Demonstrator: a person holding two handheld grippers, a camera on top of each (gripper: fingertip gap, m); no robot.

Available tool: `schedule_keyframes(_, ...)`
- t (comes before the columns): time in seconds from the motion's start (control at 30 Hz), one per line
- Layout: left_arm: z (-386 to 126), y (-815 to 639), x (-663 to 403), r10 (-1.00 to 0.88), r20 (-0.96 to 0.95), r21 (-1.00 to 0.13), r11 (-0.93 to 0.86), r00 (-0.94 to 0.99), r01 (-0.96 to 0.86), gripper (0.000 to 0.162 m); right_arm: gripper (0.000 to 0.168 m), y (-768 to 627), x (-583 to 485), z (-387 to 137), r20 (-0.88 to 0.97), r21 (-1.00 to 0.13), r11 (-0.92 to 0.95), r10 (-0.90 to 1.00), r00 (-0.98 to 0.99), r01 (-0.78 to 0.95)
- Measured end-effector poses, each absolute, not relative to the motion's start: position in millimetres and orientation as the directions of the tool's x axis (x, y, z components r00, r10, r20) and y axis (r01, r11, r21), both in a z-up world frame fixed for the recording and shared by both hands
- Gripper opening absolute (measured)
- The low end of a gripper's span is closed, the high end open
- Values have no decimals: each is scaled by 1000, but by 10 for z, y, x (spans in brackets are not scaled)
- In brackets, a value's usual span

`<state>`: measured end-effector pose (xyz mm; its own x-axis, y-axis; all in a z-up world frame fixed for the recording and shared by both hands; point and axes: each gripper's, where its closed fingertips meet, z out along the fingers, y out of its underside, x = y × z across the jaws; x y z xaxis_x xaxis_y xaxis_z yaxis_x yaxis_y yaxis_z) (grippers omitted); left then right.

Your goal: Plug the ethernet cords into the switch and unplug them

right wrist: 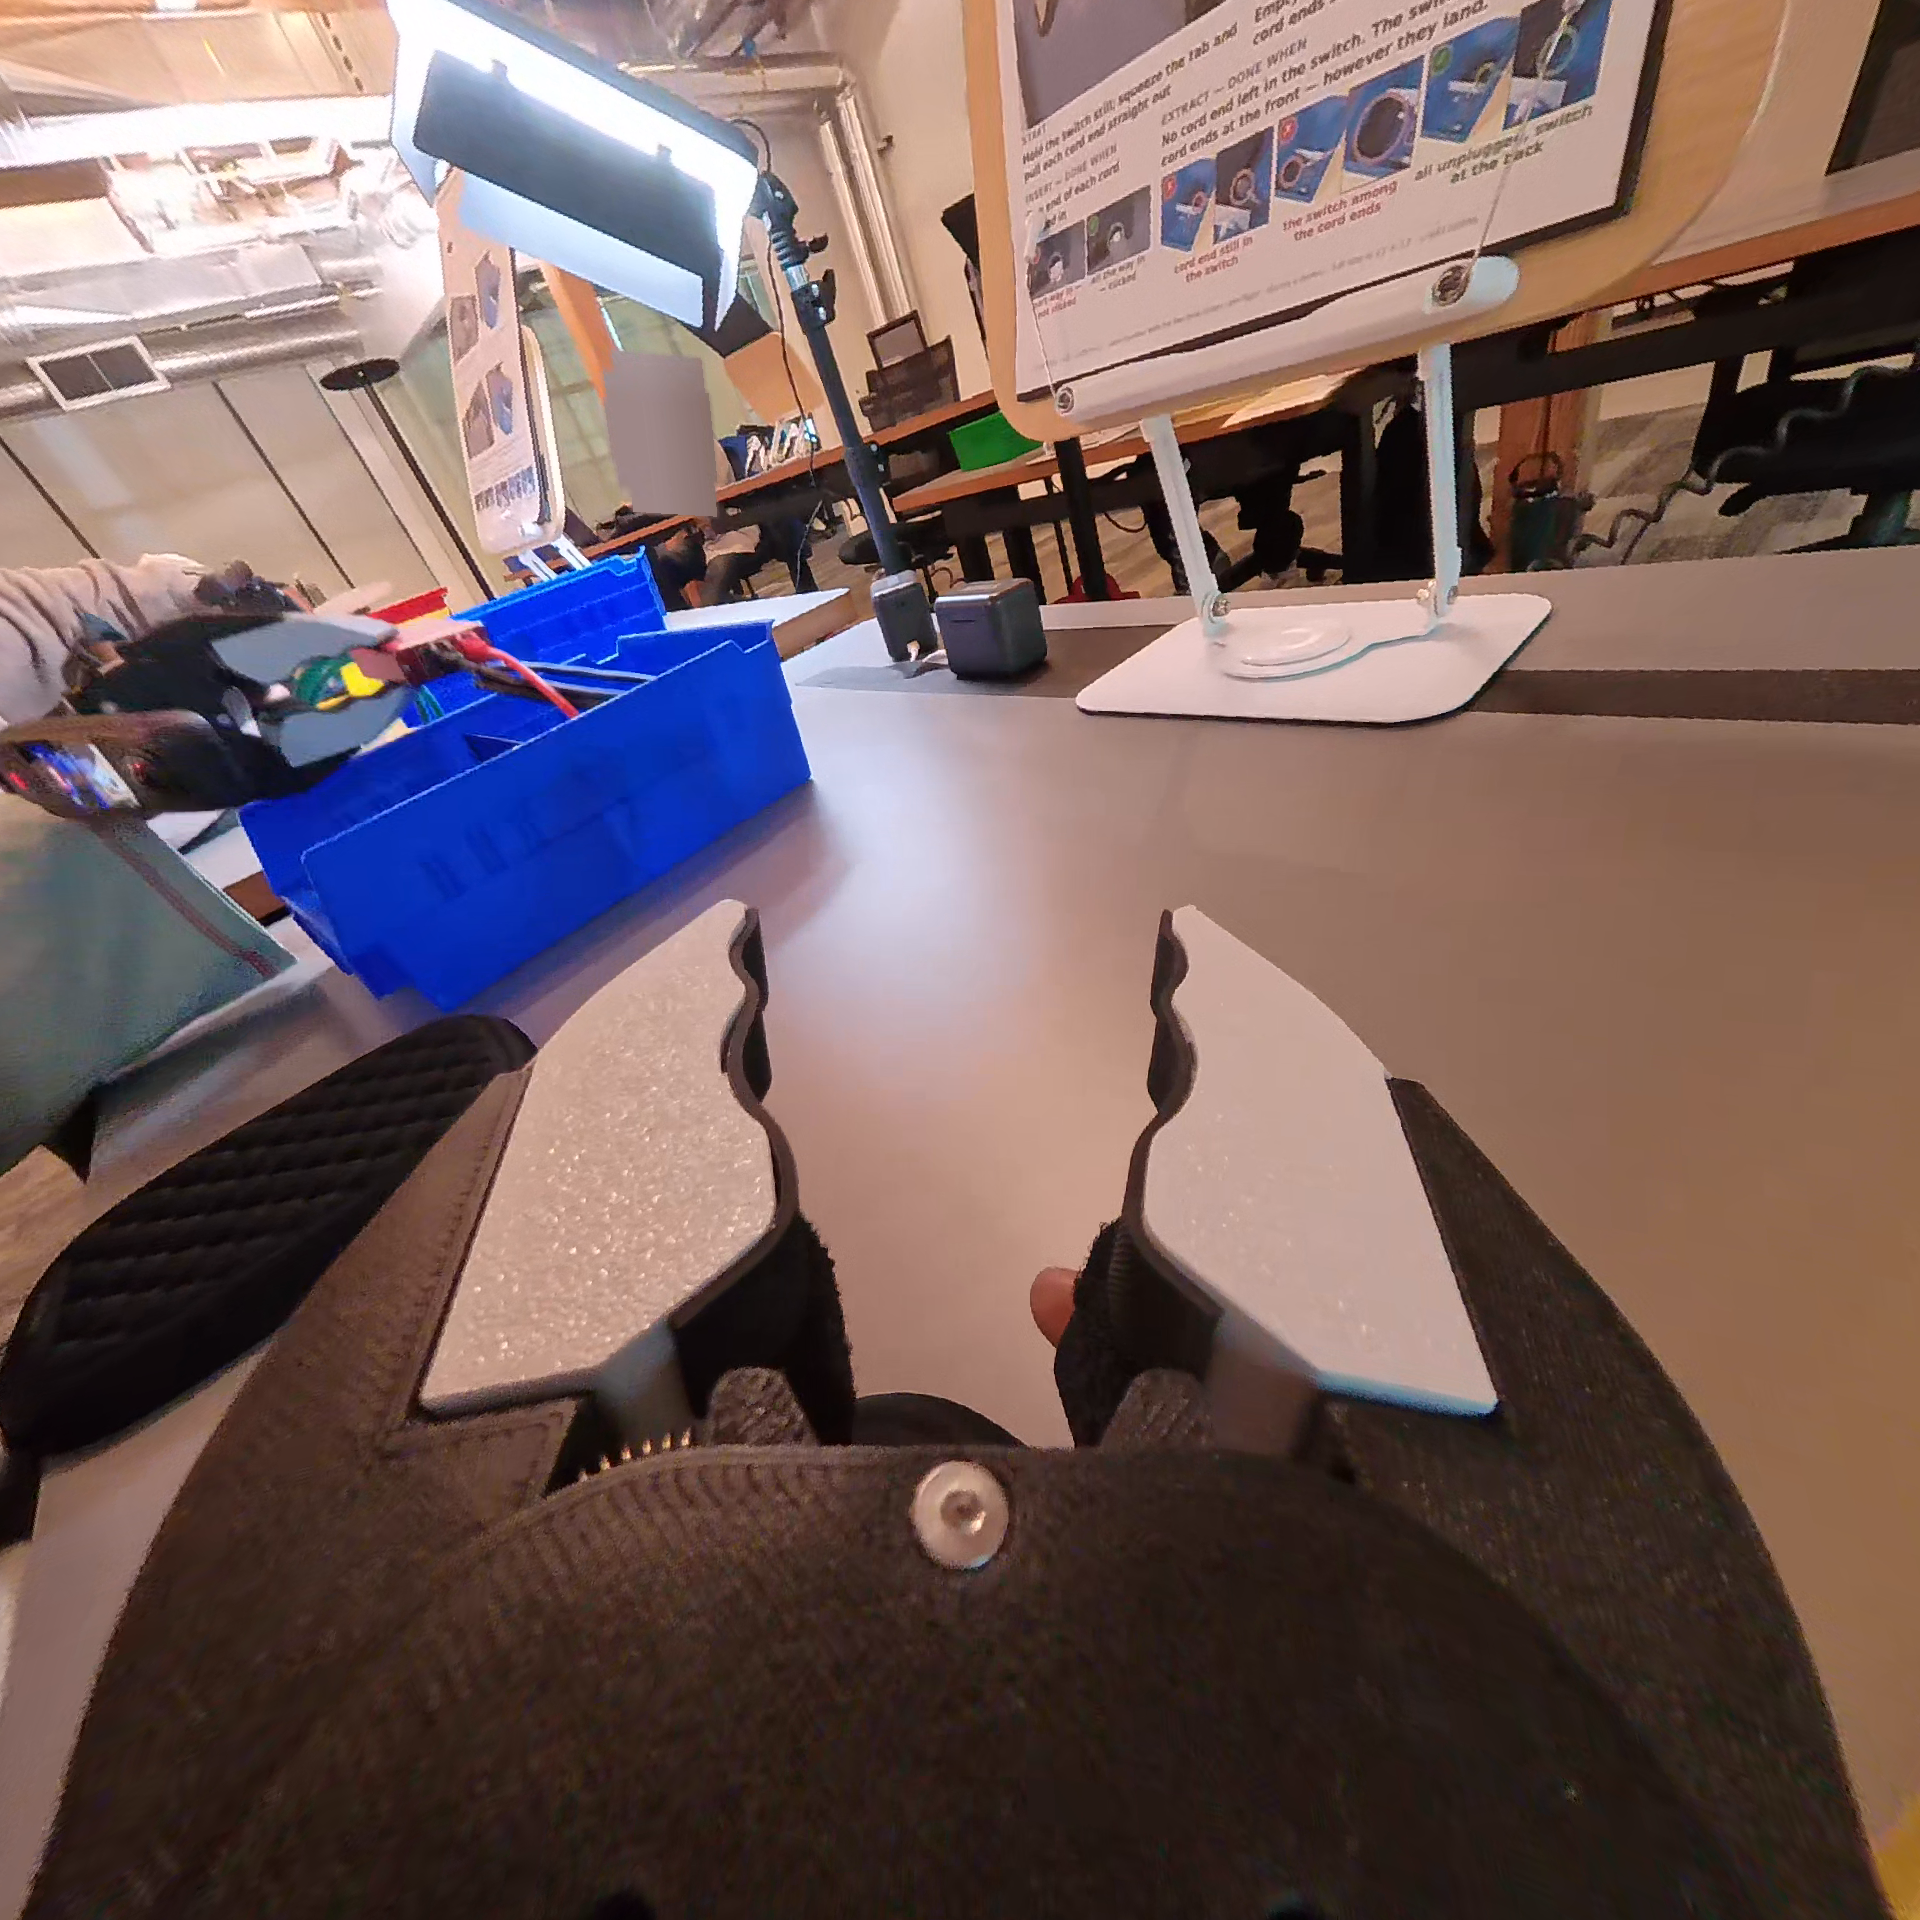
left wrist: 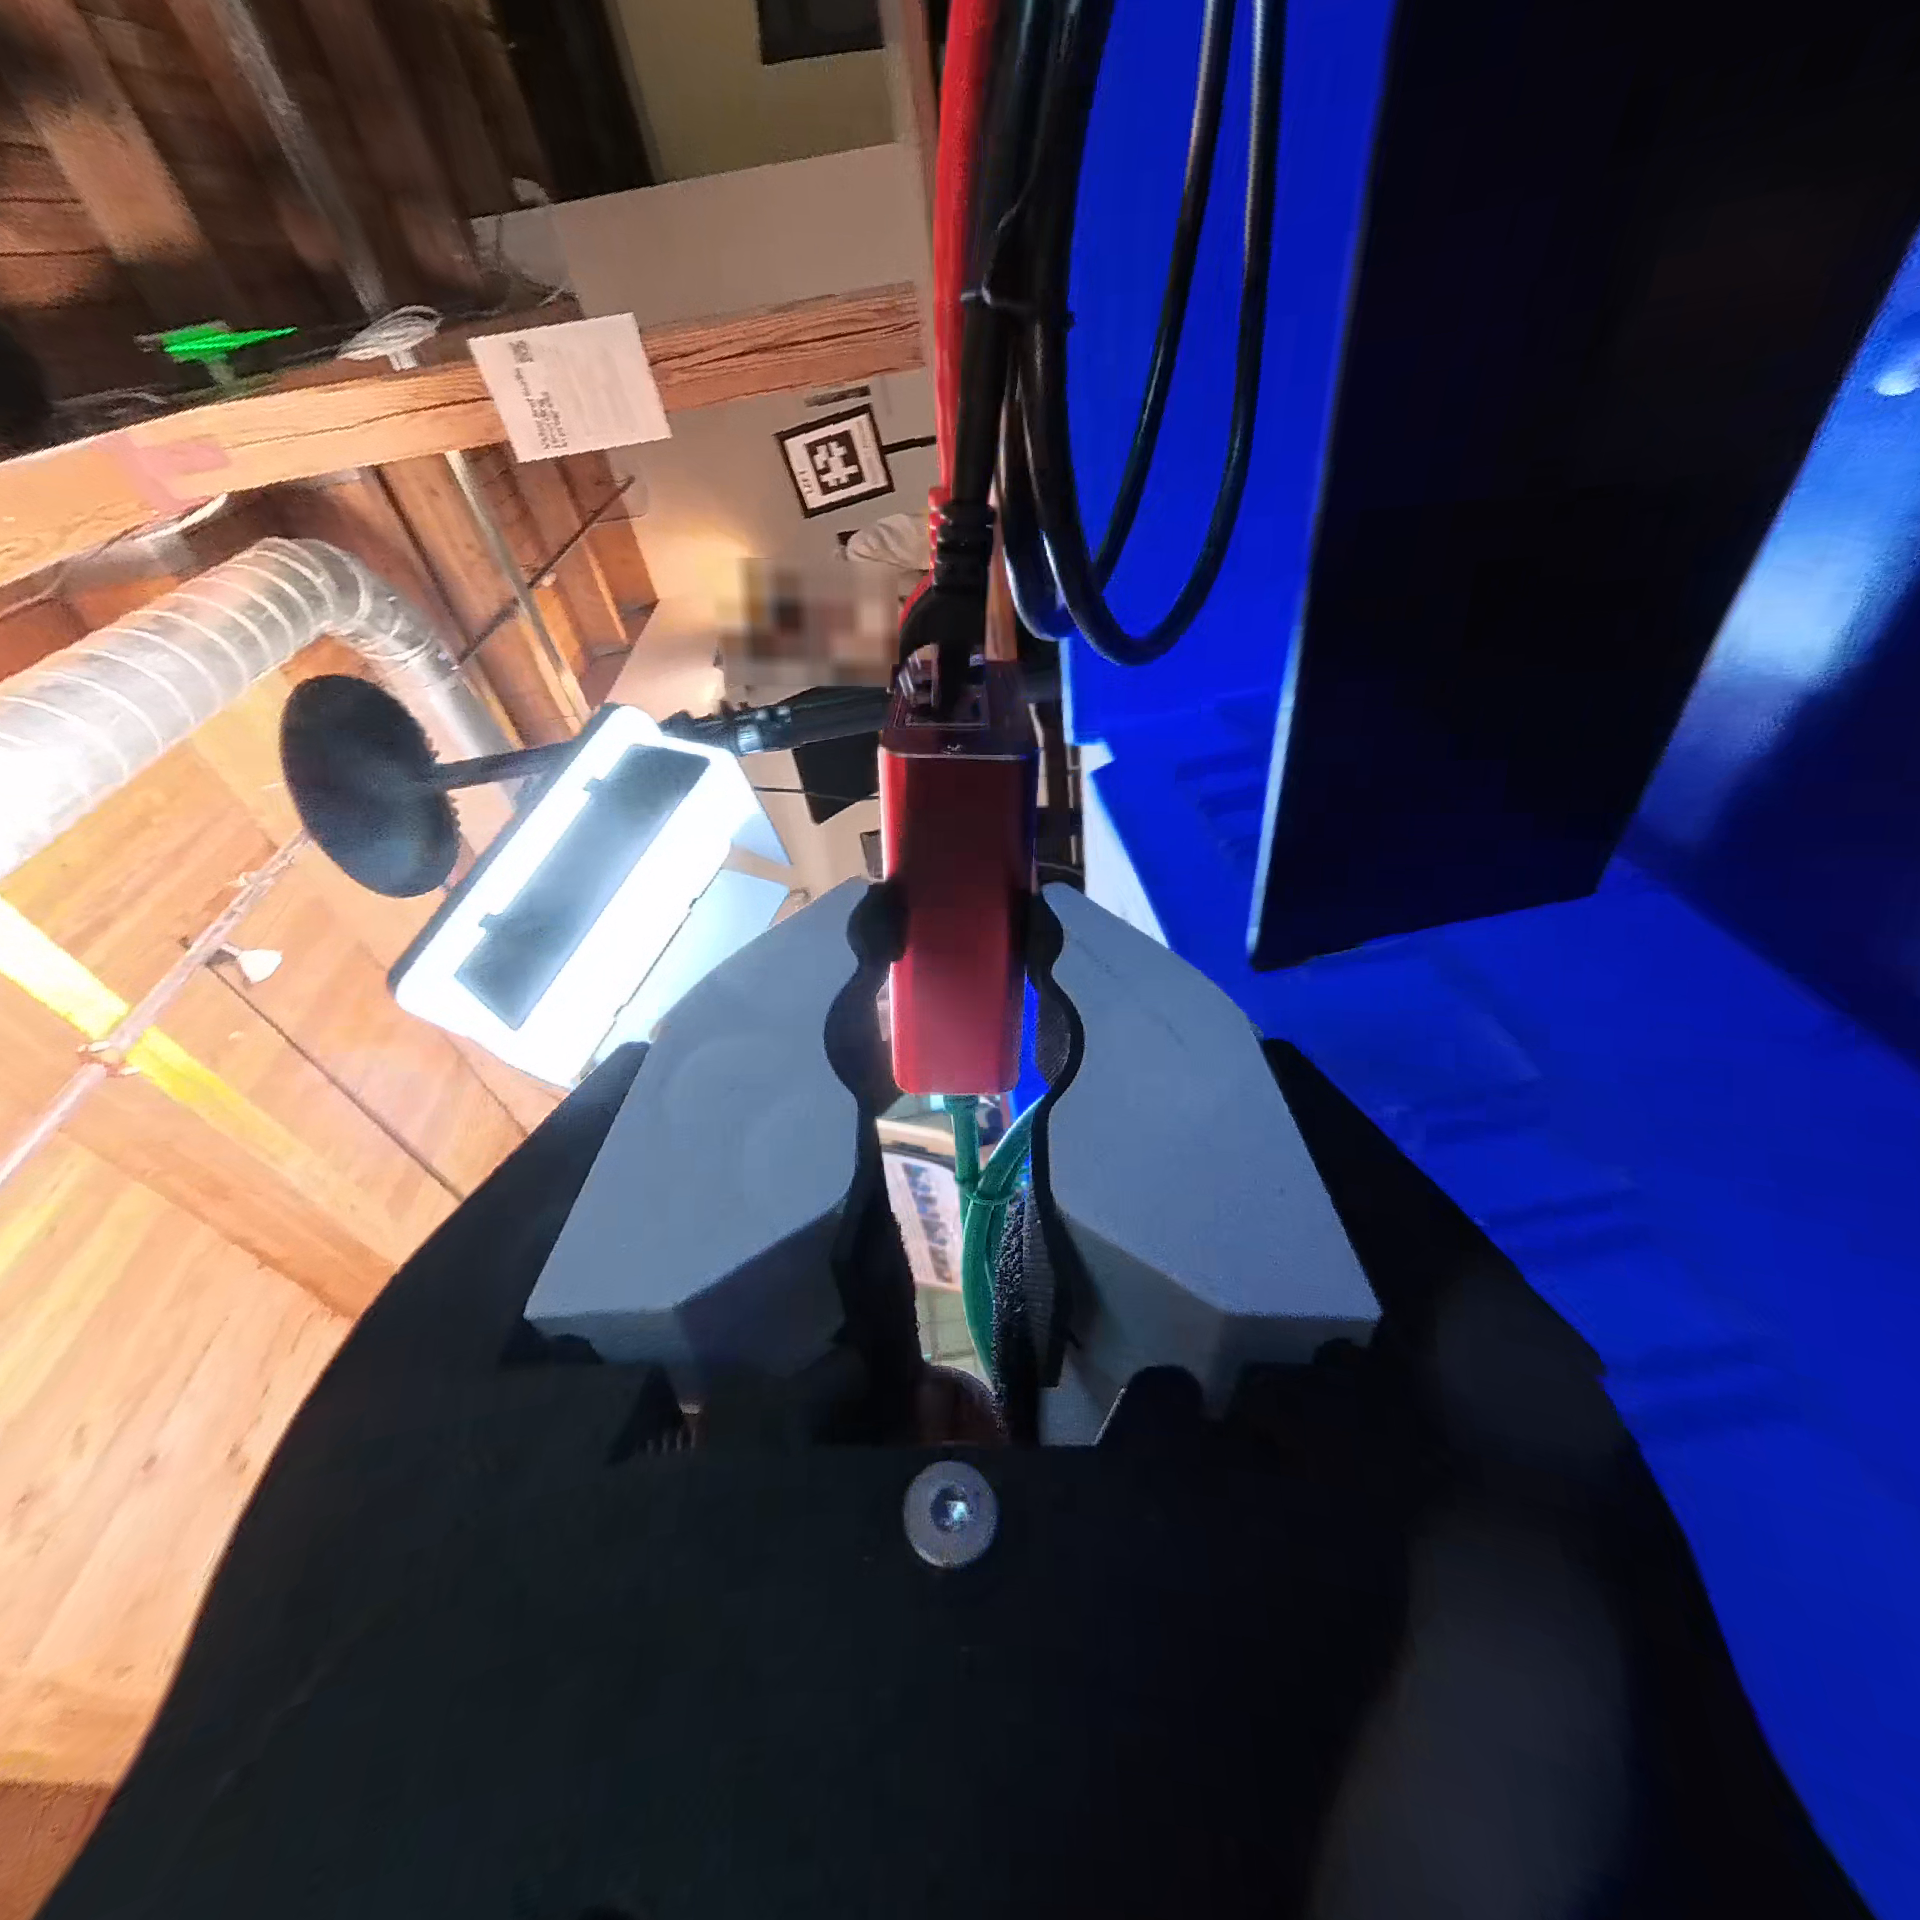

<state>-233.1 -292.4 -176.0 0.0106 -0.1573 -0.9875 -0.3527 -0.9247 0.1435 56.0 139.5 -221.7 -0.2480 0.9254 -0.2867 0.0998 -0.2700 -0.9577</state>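
Observation:
My left gripper (left wrist: 961, 914) is shut on a small red switch (left wrist: 958, 883) and holds it in the air beside the blue bin (left wrist: 1455, 1039). A black ethernet cord (left wrist: 961, 499) is plugged into the switch's far end, with a red cord (left wrist: 951, 208) beside it. Green cords (left wrist: 982, 1195) hang from its near end between the fingers. In the right wrist view the left gripper (right wrist: 343, 665) holds the switch (right wrist: 426, 636) over the bin (right wrist: 540, 800) at far left. My right gripper (right wrist: 956, 966) is open and empty, low over the grey table (right wrist: 1351, 935).
A white stand (right wrist: 1320, 649) holding an instruction board (right wrist: 1299, 187) sits at the table's back right. A lamp pole (right wrist: 831, 416) with a light panel (right wrist: 582, 145) and a grey cube (right wrist: 987, 623) stand behind the bin. A person's sleeve (right wrist: 73, 603) shows at far left.

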Motion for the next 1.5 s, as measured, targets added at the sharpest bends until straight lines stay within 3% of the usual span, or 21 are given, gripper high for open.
schedule_keyframes(0.27, -1039, -2837, -2122, -9, -995, 46, -933, -104, -356, 25, 70, 1338, 550, -2240, -245, -968, -222, 935, -256, 115)
schedule_keyframes(0.6, -438, -2115, -1509, 188, -968, -69, -840, -169, -538, 25, 67, 1298, 551, -2256, -219, -974, -193, 940, -262, 120)
schedule_keyframes(0.83, -637, -1280, -842, 292, -956, -189, -696, -33, -692, 25, 66, 1259, 573, -2234, -183, -982, -162, 945, -270, 100)
schedule_keyframes(1.0, -989, -794, -505, 228, -974, -161, -631, 17, -759, 26, 63, 1368, 642, -2171, -99, -995, -92, 979, -179, 48)
schedule_keyframes(1.17, -1353, -507, -387, 106, -994, -85, -623, 23, -778, 25, 68, 1423, 912, -1749, 168, -978, 163, 985, -28, -130)
schedule_keyframes(1.23, -1452, -407, -340, 69, -998, -54, -615, 15, -787, 25, 61, 1251, 951, -1600, 310, -939, 303, 950, -24, -161)
schedule_keyframes(1.37, -1585, -273, -267, 21, -1000, 0, -601, -16, -800, 25, 56, 673, 869, -1404, 533, -842, 506, 832, -152, -184)
schedule_keyframes(1.5, -1668, -195, -194, -16, -1000, 28, -583, -23, -812, 25, 72, 275, 590, -1471, 632, -762, 643, 712, -306, -78)
